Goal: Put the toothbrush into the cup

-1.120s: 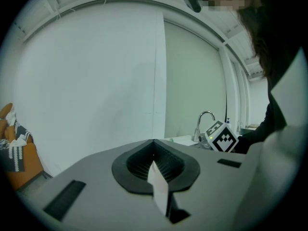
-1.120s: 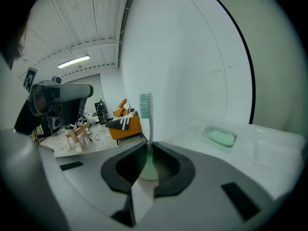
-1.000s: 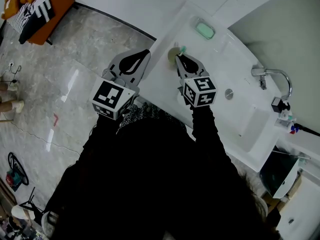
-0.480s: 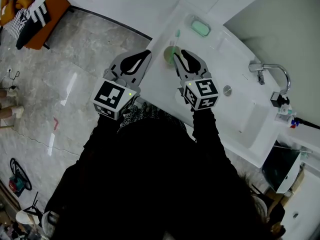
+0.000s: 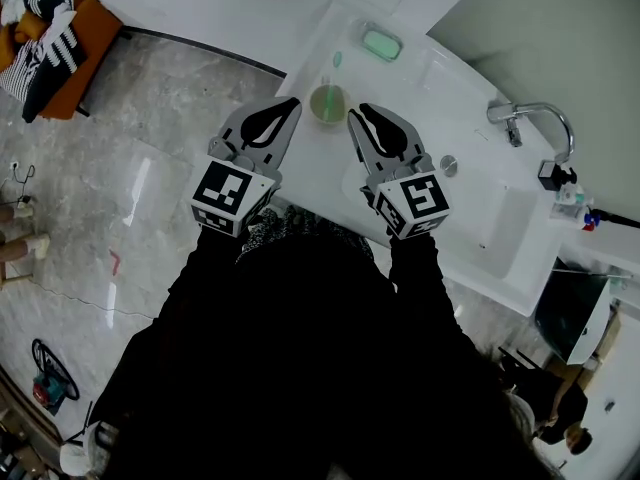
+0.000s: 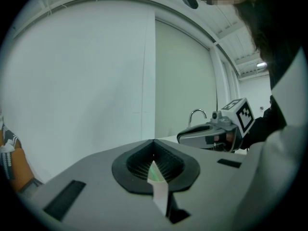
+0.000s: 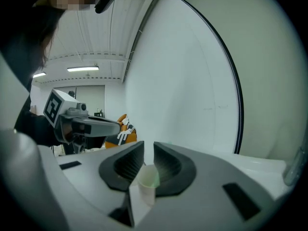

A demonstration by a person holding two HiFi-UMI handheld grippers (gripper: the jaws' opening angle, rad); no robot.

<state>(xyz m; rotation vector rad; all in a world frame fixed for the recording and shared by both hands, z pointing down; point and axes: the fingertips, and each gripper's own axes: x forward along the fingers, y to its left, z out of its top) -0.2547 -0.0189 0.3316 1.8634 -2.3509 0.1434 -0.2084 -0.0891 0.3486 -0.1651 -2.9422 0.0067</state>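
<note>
We look down on a white counter (image 5: 430,88) with a sunken sink (image 5: 490,228) and a chrome faucet (image 5: 530,123). A green soap dish (image 5: 381,44) sits near the wall. Beyond the counter lie a grey marble floor (image 5: 130,178) and an orange seat (image 5: 70,48). The cup (image 5: 328,104) stands near the counter's edge, with the toothbrush (image 5: 337,60) leaning in it. Our left gripper (image 5: 292,104) has its jaws closed and empty. On our right gripper (image 5: 358,112) the jaws are closing with nothing between them, and the cup is just ahead.

In the left gripper view, only a sliver of the cup (image 6: 153,173) is seen; the rest is hidden behind the left gripper (image 6: 154,142), jaws pressed together. In the head view, the sofa (image 5: 60,38) at ten o'clock is cut off by the edge. The small items (image 5: 572,200) at three o'clock cannot be identified.
</note>
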